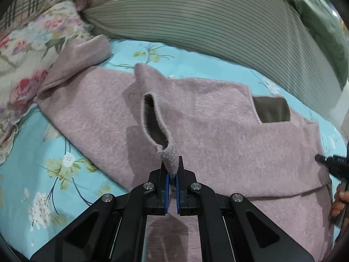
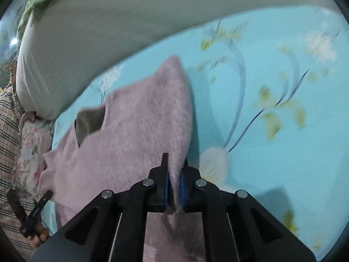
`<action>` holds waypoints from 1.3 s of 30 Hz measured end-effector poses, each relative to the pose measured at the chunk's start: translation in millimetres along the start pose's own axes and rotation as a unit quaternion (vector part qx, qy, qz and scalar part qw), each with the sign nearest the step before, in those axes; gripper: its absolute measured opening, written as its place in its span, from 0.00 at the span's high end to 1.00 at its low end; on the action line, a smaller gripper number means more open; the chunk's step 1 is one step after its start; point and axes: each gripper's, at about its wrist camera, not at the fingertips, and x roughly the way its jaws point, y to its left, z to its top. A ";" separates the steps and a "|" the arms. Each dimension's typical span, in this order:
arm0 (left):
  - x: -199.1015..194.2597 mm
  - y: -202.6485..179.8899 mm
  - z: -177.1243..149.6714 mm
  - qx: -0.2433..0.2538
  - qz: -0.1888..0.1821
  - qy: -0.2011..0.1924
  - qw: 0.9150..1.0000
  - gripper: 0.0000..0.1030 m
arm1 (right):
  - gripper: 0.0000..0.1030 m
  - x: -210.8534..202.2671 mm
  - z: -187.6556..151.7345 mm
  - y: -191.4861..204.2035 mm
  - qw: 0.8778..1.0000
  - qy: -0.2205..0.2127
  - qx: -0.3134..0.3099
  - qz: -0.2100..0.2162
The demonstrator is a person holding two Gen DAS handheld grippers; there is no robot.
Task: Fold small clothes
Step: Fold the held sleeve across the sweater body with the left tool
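Pink fuzzy garment (image 1: 218, 120): spread on floral bed sheet (image 1: 32, 152), near striped pillow (image 1: 196, 17). Left gripper (image 1: 172, 174) fingers pinched on lifted fold; right gripper (image 2: 174, 174) fingers clamping garment edge.

Bed sheet (image 1: 28, 152): turquoise, printed with white flowers and green leaves.
Pillow (image 1: 196, 17): large, grey-green, thin dark stripes.
Floral cushion (image 1: 32, 50): left of pillow.
Plaid fabric (image 1: 26, 2): behind cushion.

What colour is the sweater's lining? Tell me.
Olive-brown lining inside the pink sweater; clearest in the left wrist view.
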 end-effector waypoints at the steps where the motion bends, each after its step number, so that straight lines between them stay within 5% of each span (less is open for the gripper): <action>1: -1.6 -4.9 0.2 0.008 -0.003 -0.003 1.000 0.97 | 0.93 -1.3 1.8 -7.7 1.000 -0.003 0.010 -0.012; 4: -3.7 -21.9 -1.0 0.029 -0.027 -0.003 0.999 0.97 | 0.91 6.1 1.7 -21.6 0.999 0.023 0.032 -0.026; 8: 7.6 -28.9 -6.5 0.042 -0.015 0.014 0.999 0.96 | 0.86 -28.5 -12.6 7.8 0.999 -0.020 -0.007 -0.040; 10: 7.8 -22.1 -9.8 0.034 -0.020 0.019 0.999 0.96 | 0.62 -38.2 -25.7 28.2 0.999 -0.032 -0.036 -0.012; 12: 7.5 -14.7 -13.4 0.025 -0.021 0.025 0.999 0.95 | 0.48 -30.6 -42.4 43.6 0.998 -0.004 -0.058 0.032; 17: -0.6 0.2 -17.0 0.020 -0.011 0.028 0.999 0.86 | 0.50 -11.2 -61.2 22.9 0.999 0.035 -0.011 -0.005; 19: -8.7 11.9 -12.6 0.016 0.011 0.020 1.000 0.84 | 0.49 -25.3 -63.8 27.0 1.000 0.023 0.001 -0.002; 21: -17.2 27.3 -5.2 0.011 0.029 0.009 0.999 0.71 | 0.49 -44.1 -70.5 41.5 1.000 0.009 -0.014 0.020; 23: -19.5 42.7 6.5 0.005 0.062 -0.002 0.998 0.39 | 0.47 -55.2 -79.8 58.4 0.998 0.006 -0.026 0.049; 26: -16.3 65.9 34.1 -0.012 0.118 -0.013 0.993 0.17 | 0.42 -63.1 -99.4 79.6 0.996 0.015 -0.037 0.083; 29: -6.6 84.0 64.3 -0.019 0.157 -0.026 0.987 0.14 | 0.41 -60.9 -117.2 90.4 0.994 0.033 -0.030 0.104; 35: 50.2 93.2 119.7 0.043 0.239 -0.011 0.970 0.14 | 0.41 -53.8 -135.5 98.9 0.992 0.059 -0.022 0.107; 39: 95.5 102.4 145.9 0.092 0.309 0.003 0.947 0.13 | 0.41 -50.3 -134.4 95.1 0.993 0.063 -0.014 0.102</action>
